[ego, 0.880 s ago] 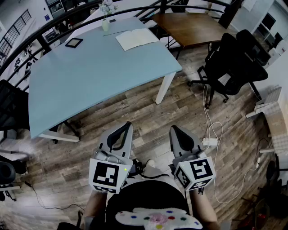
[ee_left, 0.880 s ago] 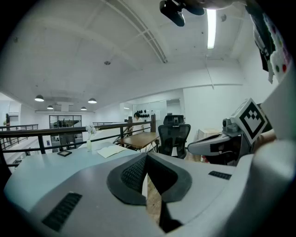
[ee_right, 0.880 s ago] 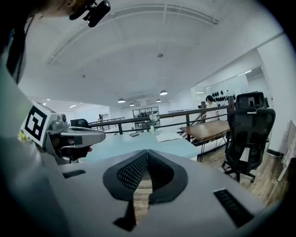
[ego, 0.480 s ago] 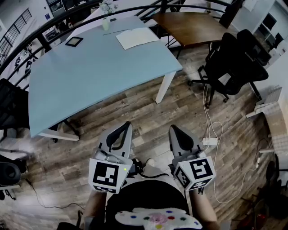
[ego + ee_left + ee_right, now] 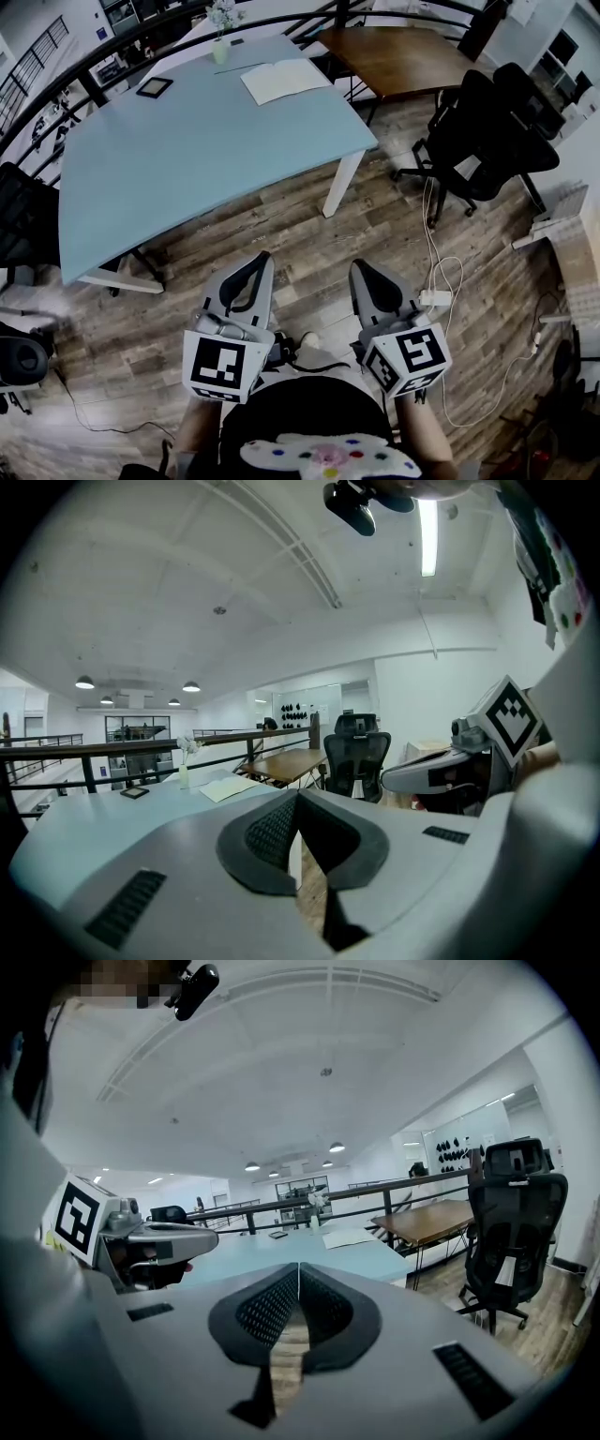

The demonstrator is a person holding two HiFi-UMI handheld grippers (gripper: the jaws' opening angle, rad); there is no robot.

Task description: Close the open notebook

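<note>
The open notebook (image 5: 284,79) lies flat with white pages up at the far right end of the light blue table (image 5: 197,150). It also shows small in the left gripper view as the notebook (image 5: 228,787) and in the right gripper view as the notebook (image 5: 349,1237). My left gripper (image 5: 255,263) and right gripper (image 5: 364,272) hang side by side over the wooden floor, well short of the table. Both are shut with nothing between the jaws.
A small vase with flowers (image 5: 221,37) and a dark tablet (image 5: 154,88) sit near the notebook. A brown wooden table (image 5: 398,56) stands behind. A black office chair (image 5: 483,136) is at the right. White cables and a power strip (image 5: 437,297) lie on the floor.
The scene has shifted slightly in the head view; both grippers stay shut and low over the floor, much as before.
</note>
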